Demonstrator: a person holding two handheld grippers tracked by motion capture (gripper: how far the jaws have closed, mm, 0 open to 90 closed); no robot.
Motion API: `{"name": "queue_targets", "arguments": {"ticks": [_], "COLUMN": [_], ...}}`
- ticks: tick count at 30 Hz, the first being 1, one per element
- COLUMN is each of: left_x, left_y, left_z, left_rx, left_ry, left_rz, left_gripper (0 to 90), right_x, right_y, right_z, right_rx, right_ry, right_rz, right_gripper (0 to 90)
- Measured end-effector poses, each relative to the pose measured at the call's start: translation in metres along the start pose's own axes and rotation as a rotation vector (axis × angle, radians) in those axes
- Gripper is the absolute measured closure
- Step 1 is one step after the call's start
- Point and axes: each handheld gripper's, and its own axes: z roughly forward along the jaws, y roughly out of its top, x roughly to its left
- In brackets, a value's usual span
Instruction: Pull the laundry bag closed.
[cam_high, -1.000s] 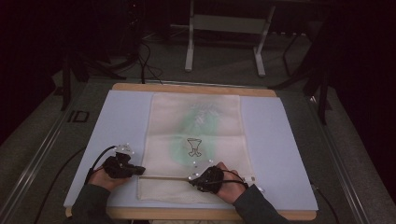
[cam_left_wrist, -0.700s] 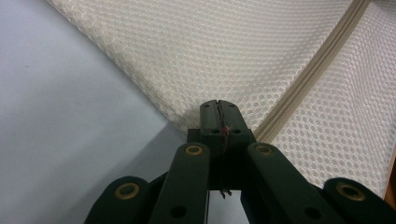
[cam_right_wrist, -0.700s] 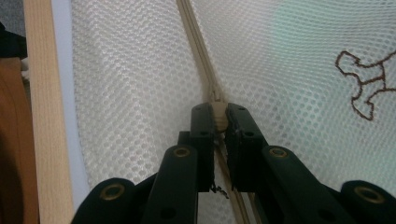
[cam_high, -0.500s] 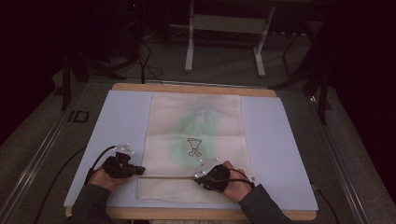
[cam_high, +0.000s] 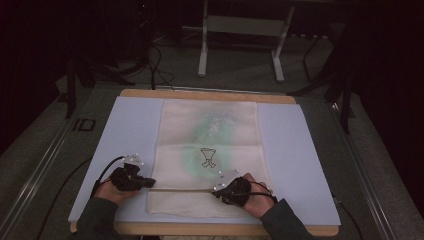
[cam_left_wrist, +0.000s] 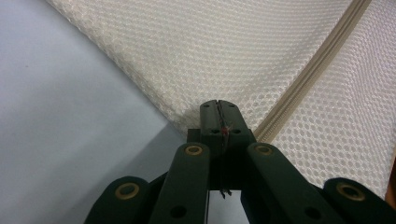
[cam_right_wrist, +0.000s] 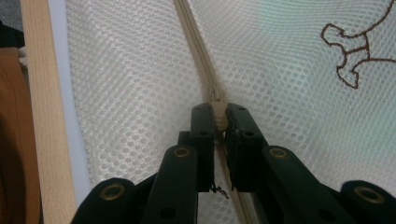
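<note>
Soft, limp mesh bag (cam_high: 210, 150): left tool (cam_left_wrist: 218, 116) clamps its corner edge, right tool (cam_right_wrist: 219, 122) pinches zipper pull (cam_right_wrist: 218, 117)—best hold pt.

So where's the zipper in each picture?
High view: the zipper runs as a thin line across the near part of the mesh bag, between the left gripper and right gripper.
Left gripper view: it slants from the top right corner down to the shut jaws.
Right gripper view: it comes down from the top middle into the jaws, which pinch it.
Shared landmark: the bag's cream mesh beside the zipper.
</note>
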Motion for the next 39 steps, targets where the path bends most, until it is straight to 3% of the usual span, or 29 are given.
{"name": "queue_targets", "arguments": {"ticks": [39], "left_x": [0.0], "left_y": [0.0], "left_z": [0.0], "left_rx": [0.0], "left_ry": [0.001], "left_rz": [0.0], "left_gripper": [90.0], "right_x": [-0.002], "right_y": [-0.024], "right_z": [-0.013], "right_rx": [0.006], "right_ry": [-0.013], "right_rz": [0.039], "right_gripper": [82.2]}}
